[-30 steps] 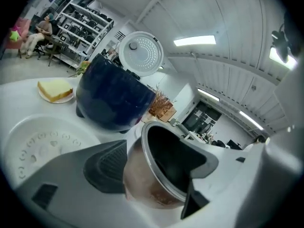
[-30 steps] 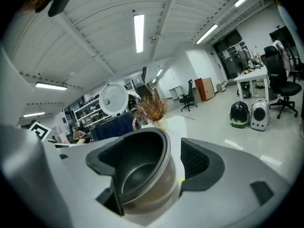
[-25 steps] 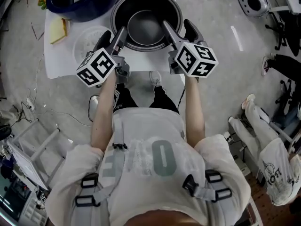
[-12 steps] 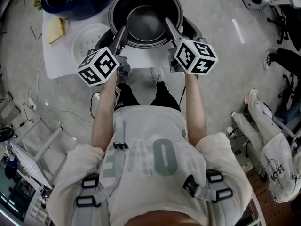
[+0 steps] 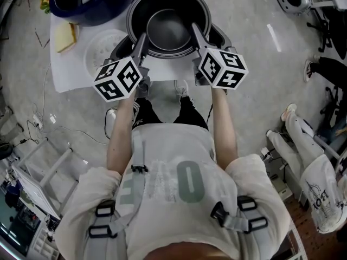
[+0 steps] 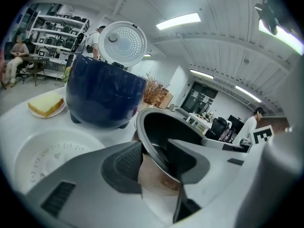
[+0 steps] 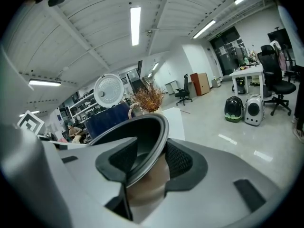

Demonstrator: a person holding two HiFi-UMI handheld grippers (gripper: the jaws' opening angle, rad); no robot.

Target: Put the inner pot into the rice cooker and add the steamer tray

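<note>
The dark metal inner pot stands on the white table, right of the blue rice cooker with its lid up. My left gripper straddles the pot's near left rim and my right gripper the near right rim. Both have just been closing with the rim between the pads. In the left gripper view the pot wall sits pinched between the jaws of that gripper. The right gripper clamps the pot rim the same way. The white steamer tray lies beside the pot's left side.
A slice of bread on a plate sits left of the tray. A dried plant stands behind the pot. A seated person is at the right on the floor, a wire rack at lower left, pet carriers far off.
Both grippers' jaws have narrowed onto the pot's rim. The left gripper's marker cube has rolled a little. The pot stays in place on the table.
</note>
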